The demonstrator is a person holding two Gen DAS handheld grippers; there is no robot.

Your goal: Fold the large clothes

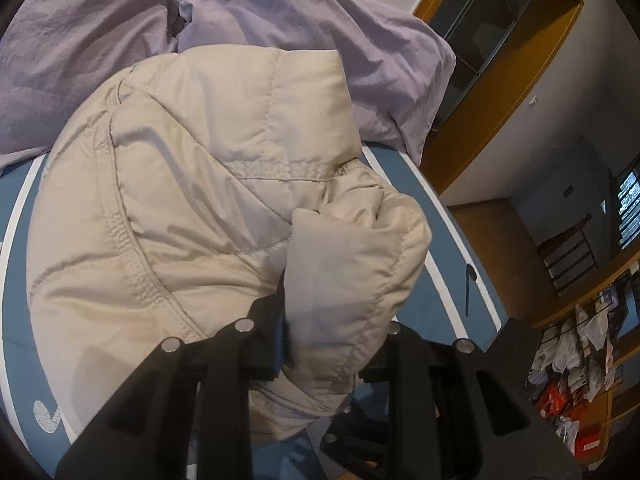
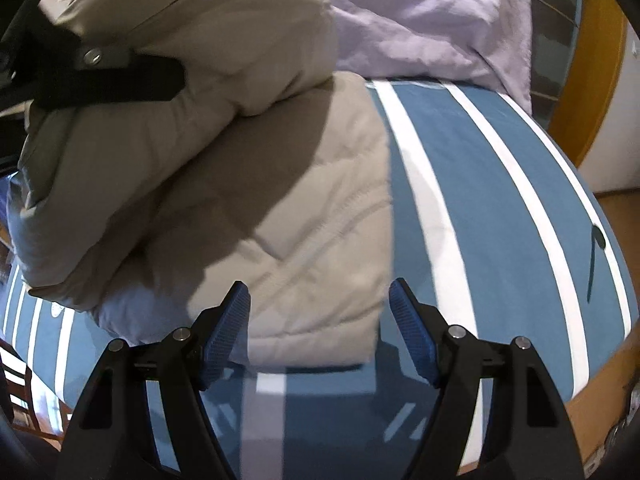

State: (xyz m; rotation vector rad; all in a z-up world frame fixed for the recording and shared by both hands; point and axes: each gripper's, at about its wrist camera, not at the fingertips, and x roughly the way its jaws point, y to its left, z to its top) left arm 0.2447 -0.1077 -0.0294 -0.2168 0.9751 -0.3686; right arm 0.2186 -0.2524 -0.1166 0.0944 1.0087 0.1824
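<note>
Beige puffer jacket (image 1: 192, 208): lies on the bed (image 2: 472, 184) with blue and white striped sheet, partly folded; one padded part lifted over the flat quilted part below
lilac duvet (image 1: 280, 20): bunched at the far end of the bed, touching the jacket's far edge
left gripper (image 1: 332, 344): fingers clenched on a thick fold of the jacket, cloth bulging between and over them; seen from the right wrist view it holds the raised part up off the lower layer
right gripper (image 2: 320, 320): fingers released and wide, nothing between them, hovering over the near edge of the flat quilted part
step in hand: judged as carrying the lifted part across to lay it on the lower layer
how to do it well: keep the pinch firm, padding is slippery; lay it edge to edge, use the free right gripper to pin or smooth the lower layer
pose: both grippers angled steeply down toward the bed; left one tilted, right one squarer to the hem
</note>
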